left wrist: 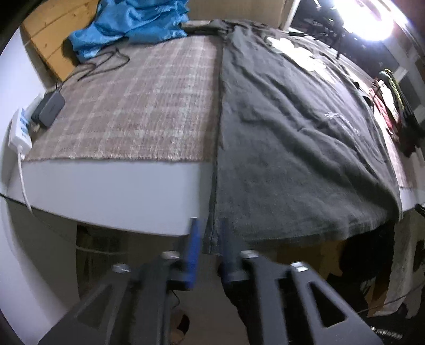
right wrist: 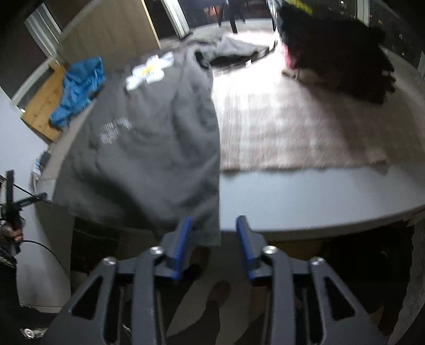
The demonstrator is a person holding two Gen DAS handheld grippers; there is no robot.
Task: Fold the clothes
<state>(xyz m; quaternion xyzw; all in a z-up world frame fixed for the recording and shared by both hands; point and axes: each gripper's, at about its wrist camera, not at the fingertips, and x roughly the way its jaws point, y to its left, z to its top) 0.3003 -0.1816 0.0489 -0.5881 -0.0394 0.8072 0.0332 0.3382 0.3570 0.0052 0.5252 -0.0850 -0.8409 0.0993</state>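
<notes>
A dark grey T-shirt (left wrist: 279, 148) with white print lies flat on the plaid mat (left wrist: 138, 106). Its bottom hem hangs over the table's near edge. My left gripper (left wrist: 211, 238) stands open just below that edge. The shirt's left hem corner hangs loose between its fingers, and the pads do not press on it. In the right wrist view the same T-shirt (right wrist: 148, 148) drapes over the white table (right wrist: 305, 201). My right gripper (right wrist: 213, 228) is open, with the shirt's right hem corner hanging by its left finger (right wrist: 183, 236).
A blue garment (left wrist: 127, 24) is heaped at the far left on a wooden board. A power strip (left wrist: 20, 130) and an adapter (left wrist: 49, 107) sit at the mat's left edge. A dark pile of clothes (right wrist: 337, 58) lies at the far right. A light garment (right wrist: 233, 47) lies behind the shirt.
</notes>
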